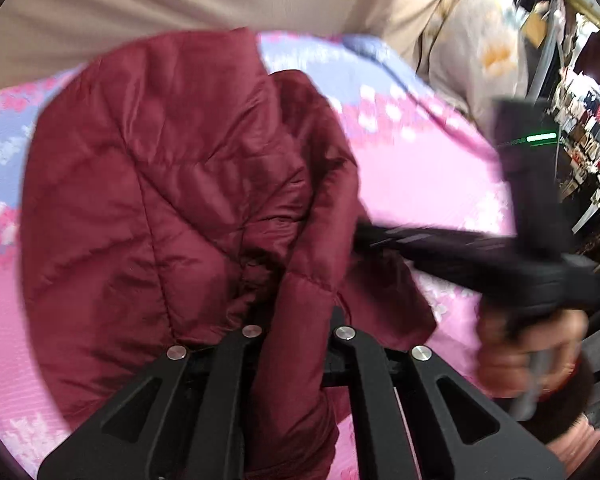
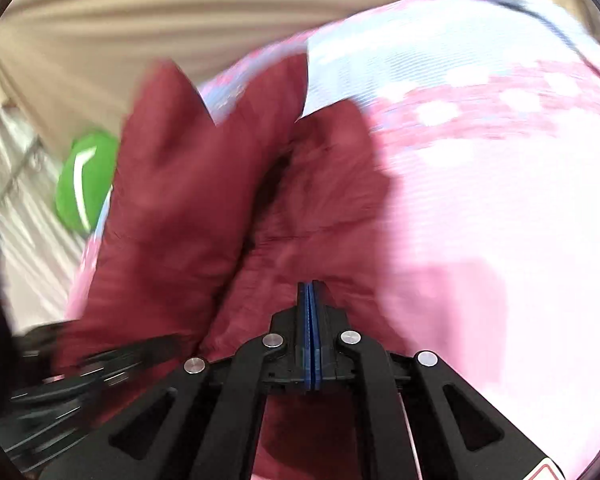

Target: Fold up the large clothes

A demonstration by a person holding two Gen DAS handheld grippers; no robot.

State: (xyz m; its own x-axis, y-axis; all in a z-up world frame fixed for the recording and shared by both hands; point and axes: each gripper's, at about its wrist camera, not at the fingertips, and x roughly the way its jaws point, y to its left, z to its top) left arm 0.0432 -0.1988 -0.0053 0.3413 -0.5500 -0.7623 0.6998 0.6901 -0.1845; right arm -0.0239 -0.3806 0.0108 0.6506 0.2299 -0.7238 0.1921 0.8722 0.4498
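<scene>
Left wrist view takes in the largest thing first: a bed spread with a pink, lilac and white patterned cover, with beige curtain folds behind it. On that cover lies the one garment in sight, a maroon quilted puffer jacket, bunched into soft ridges, not flat, with part of it lifted toward the camera. I count one jacket, one bed and two grippers.

The left gripper has a thick fold of the jacket running up between its fingers, so it looks clamped on the fabric, though the fingertips themselves are buried in cloth. Right wrist view, heavily blurred, shows the right gripper with its blue pads pressed together; the jacket lies right at the tips, but whether a thin layer is pinched there I cannot tell. A round green object sits beyond the bed's edge, too smeared to identify.

By my judgement the jacket will handle as light but bulky: puffy filling that springs back, and a smooth shell likely to slide out of a shallow pinch. A seam, hem or collar edge, taken deep between the pads, looks the safer hold, one gripper at each end of the same edge.
</scene>
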